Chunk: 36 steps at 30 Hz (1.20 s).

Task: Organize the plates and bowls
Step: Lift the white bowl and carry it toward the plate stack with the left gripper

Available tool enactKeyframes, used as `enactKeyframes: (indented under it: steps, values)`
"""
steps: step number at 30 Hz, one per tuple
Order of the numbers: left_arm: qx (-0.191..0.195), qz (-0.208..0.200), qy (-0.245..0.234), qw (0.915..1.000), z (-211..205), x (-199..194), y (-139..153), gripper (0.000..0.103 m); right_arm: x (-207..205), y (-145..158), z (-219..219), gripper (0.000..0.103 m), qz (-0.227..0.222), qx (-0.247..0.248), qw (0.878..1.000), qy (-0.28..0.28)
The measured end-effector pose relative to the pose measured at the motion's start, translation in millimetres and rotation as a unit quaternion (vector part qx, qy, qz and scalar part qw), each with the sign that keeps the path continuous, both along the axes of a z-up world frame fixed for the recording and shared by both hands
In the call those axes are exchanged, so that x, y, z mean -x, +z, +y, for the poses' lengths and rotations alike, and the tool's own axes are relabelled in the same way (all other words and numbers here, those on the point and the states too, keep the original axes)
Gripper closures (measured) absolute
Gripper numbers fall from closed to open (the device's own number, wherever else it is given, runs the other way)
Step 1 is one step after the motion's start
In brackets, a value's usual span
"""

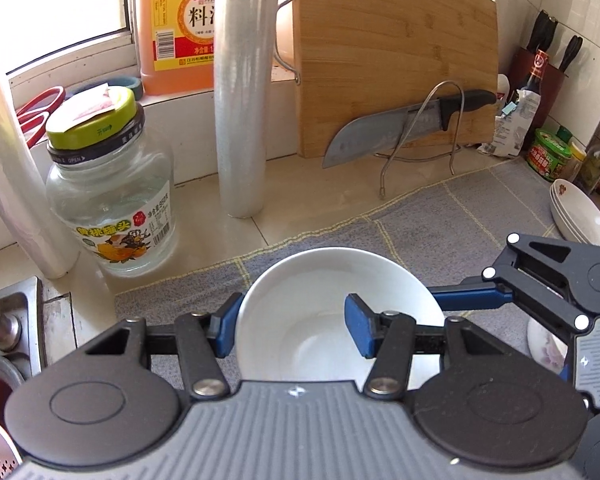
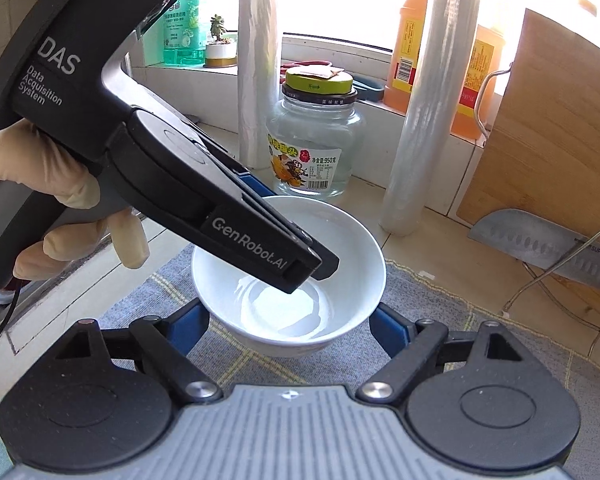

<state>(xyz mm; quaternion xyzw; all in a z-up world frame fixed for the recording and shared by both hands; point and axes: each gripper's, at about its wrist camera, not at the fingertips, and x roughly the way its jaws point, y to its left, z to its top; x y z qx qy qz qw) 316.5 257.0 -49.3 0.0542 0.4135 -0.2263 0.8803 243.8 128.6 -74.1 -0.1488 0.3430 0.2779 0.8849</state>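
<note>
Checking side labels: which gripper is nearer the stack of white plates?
Right. The right gripper reaches toward the white bowl from the side of the stack of plates; the left gripper clamps the bowl's rim, farther from them.

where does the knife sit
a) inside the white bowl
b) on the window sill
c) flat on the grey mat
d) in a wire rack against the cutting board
d: the knife rests in the wire rack, leaning on the upright cutting board.
</note>
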Motion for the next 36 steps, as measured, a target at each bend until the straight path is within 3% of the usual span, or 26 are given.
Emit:
enactKeyframes:
  steps: [20, 36]
  values:
    - [0.007, -0.003, 0.000, 1.0000, -60, 56, 30, 0.049, 55, 30, -62, 0.013, 0.002, -0.014, 1.000, 0.002]
    - [0.014, -0.008, -0.052, 0.9985, -122, 69, 42, 0.049, 82, 42, -121, 0.013, -0.005, -0.018, 0.999, -0.041]
